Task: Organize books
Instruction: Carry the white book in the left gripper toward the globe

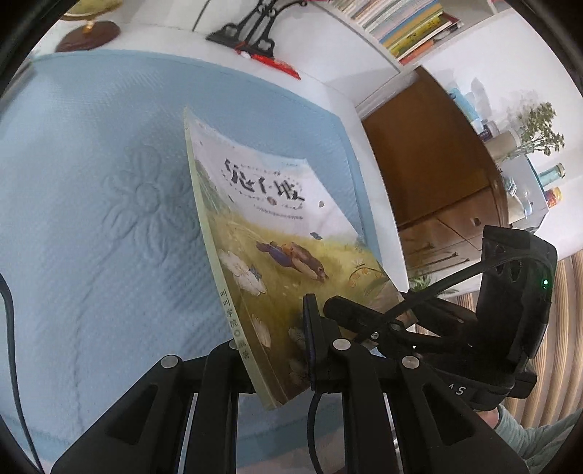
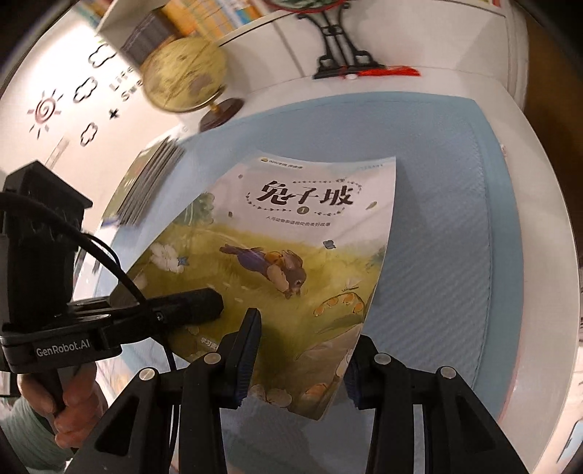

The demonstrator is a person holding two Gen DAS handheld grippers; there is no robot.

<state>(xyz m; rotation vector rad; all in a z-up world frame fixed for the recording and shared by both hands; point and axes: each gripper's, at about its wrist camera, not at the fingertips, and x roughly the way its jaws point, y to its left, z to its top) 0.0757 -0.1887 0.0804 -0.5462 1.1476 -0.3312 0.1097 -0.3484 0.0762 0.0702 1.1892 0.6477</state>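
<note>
A thin picture book [image 1: 277,226] with a running rabbit on its cover is held up, tilted, above the blue mat [image 1: 91,182]. My left gripper [image 1: 273,346] is shut on the book's lower spine corner. My right gripper [image 1: 346,310] comes in from the right with one finger across the cover. In the right wrist view the book [image 2: 291,226] faces the camera, and my right gripper [image 2: 298,364] is shut on its lower right corner, one pad on the cover and the other behind the edge. The left gripper [image 2: 204,304] grips the left side, held by a hand [image 2: 76,401].
The mat [image 2: 437,218] covers a white table. A stack of books [image 2: 149,186] lies at its left edge. Behind it stand a globe [image 2: 184,73] and a black stand [image 2: 339,47] with a red tassel. Shelved books [image 1: 408,25] fill the back right.
</note>
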